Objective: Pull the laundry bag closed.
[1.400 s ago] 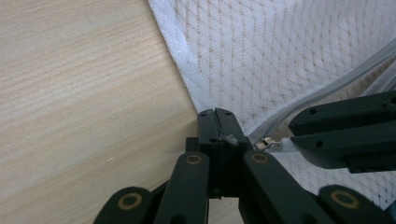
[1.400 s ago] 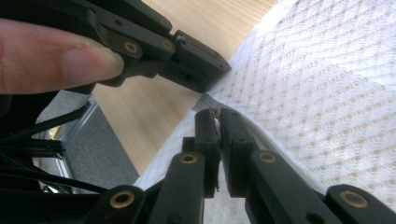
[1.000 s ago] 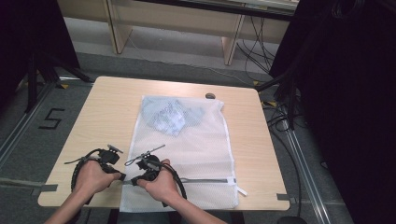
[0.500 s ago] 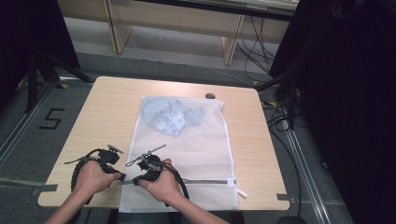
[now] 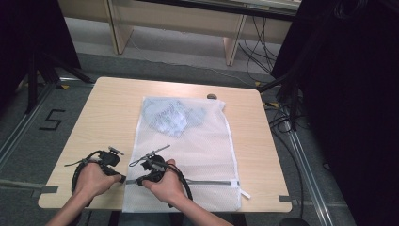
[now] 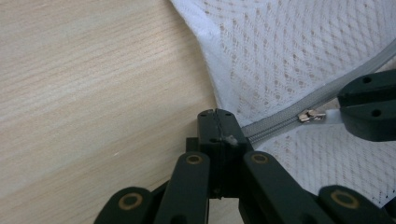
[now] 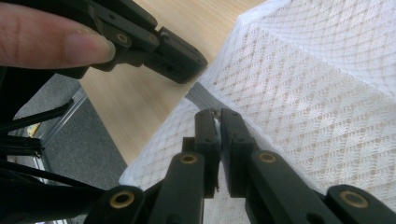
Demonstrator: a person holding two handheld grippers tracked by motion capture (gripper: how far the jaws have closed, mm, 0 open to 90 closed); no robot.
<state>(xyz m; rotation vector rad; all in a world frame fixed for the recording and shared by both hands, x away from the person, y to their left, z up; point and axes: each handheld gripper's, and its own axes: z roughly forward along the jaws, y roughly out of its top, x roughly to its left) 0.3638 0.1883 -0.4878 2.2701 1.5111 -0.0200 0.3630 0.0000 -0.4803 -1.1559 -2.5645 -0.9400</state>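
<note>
Zipper pull [image 6: 312,115] visible from left gripper [image 6: 219,114], clenched on zipper end; right gripper [image 7: 218,113] grasping pull.

One readable mark: a black "5" [image 5: 52,119] on the grey floor [image 5: 28,141], left of the table [image 5: 113,101] (high view). It looks taped or painted on in blocky strokes; cannot tell which. No lettering legible on the mesh bag [image 5: 202,146], its zipper [image 6: 280,122] or either gripper.

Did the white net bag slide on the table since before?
No. The white net bag keeps its top corner beside the small dark thing on the table.
</note>
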